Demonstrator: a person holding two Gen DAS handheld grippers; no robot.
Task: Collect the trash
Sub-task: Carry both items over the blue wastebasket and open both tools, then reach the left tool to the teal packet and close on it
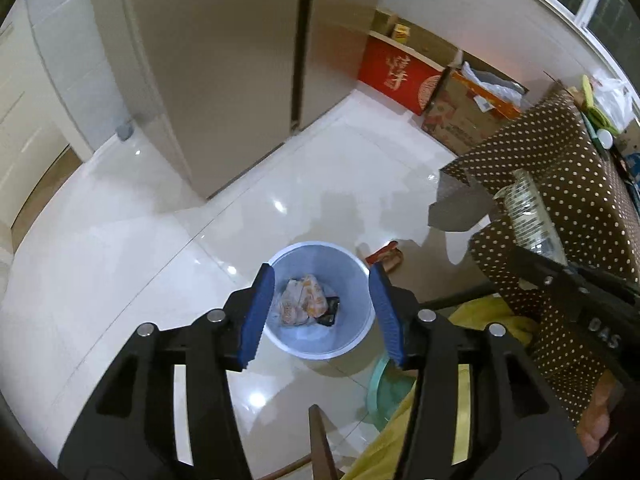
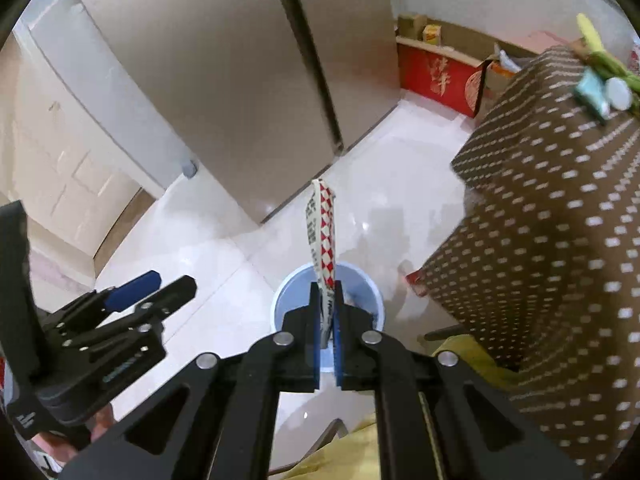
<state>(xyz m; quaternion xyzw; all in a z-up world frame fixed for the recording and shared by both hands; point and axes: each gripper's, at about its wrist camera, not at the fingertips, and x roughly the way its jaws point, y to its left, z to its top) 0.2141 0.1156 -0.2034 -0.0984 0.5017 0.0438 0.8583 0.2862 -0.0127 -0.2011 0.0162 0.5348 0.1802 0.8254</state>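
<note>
A light blue trash bin stands on the white tiled floor, with crumpled orange-and-white wrappers and a dark item inside. My left gripper hangs open above the bin, and nothing is between its blue pads. My right gripper is shut on a red-and-white diamond-patterned wrapper, which sticks out past the fingertips over the bin. In the left wrist view this wrapper shows at the right. From the right wrist view, the left gripper is at the lower left, open.
A table under a brown polka-dot cloth sits close on the right, with small items on top. A tall beige fridge fills the back. A red box and cardboard boxes line the far wall. A red item lies beside the bin.
</note>
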